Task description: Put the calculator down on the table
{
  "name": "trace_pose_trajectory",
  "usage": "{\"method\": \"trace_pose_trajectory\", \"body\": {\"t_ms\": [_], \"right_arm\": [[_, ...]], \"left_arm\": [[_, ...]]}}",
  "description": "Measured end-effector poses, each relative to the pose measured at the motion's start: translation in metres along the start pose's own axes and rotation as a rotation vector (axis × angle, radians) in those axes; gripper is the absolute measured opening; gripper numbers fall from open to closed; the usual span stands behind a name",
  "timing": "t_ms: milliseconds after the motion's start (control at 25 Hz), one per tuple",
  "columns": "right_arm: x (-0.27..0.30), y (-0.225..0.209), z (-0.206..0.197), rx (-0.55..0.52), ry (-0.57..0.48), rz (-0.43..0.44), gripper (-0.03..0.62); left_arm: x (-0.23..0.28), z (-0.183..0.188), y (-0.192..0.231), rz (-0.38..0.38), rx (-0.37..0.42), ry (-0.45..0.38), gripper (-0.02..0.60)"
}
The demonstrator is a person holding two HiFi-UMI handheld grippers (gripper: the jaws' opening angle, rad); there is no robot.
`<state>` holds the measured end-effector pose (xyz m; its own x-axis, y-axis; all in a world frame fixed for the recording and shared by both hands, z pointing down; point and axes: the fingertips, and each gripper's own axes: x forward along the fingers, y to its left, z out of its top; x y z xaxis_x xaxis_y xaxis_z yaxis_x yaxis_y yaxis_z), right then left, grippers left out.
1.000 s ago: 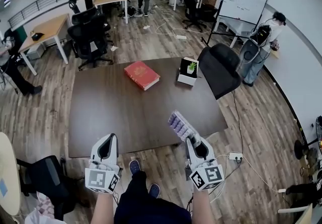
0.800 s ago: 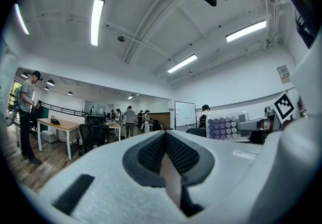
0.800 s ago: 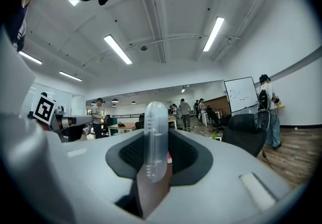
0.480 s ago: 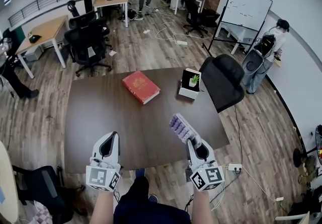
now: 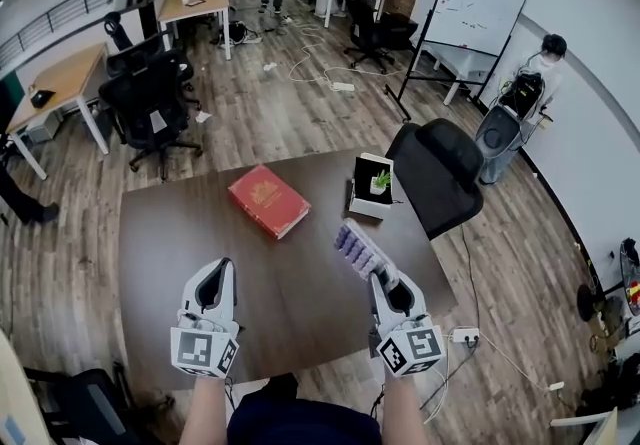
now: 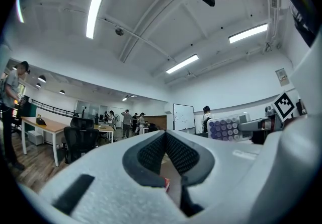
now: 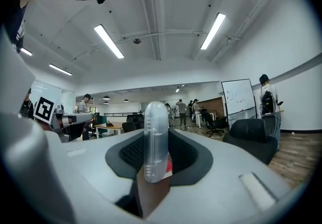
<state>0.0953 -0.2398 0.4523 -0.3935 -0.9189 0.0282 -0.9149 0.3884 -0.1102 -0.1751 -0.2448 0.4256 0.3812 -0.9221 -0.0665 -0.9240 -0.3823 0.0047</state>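
The calculator (image 5: 359,247), pale with rows of purple keys, sticks out forward and to the left from my right gripper (image 5: 384,279), which is shut on its near end. It hangs above the near right part of the dark brown table (image 5: 190,233). In the right gripper view the calculator (image 7: 155,140) shows edge-on, upright between the pads. My left gripper (image 5: 218,269) is level over the table's near left part, shut with nothing in it. In the left gripper view the pad tips of that gripper (image 6: 164,134) meet, and the calculator (image 6: 224,129) shows to the right.
A red book (image 5: 267,200) lies on the table's far middle. A white box with a small plant (image 5: 372,187) stands at the far right corner. A black office chair (image 5: 441,173) sits just beyond that corner. People, desks and a whiteboard (image 5: 471,6) fill the room behind.
Both grippers have moved forward from over the floor to over the table's near edge. The table, book and plant box are closer. The calculator stays held the same way.
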Motion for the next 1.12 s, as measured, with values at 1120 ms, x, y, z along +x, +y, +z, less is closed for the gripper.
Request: {"method": "trace_pose_trajectory", "body": {"t_ms": [1120], "right_arm": [[0.128, -0.049, -0.008, -0.004, 0.056, 0.057, 0.117]], "left_arm": [[0.108, -0.028, 0.039, 0.037, -0.035, -0.001, -0.003]]}}
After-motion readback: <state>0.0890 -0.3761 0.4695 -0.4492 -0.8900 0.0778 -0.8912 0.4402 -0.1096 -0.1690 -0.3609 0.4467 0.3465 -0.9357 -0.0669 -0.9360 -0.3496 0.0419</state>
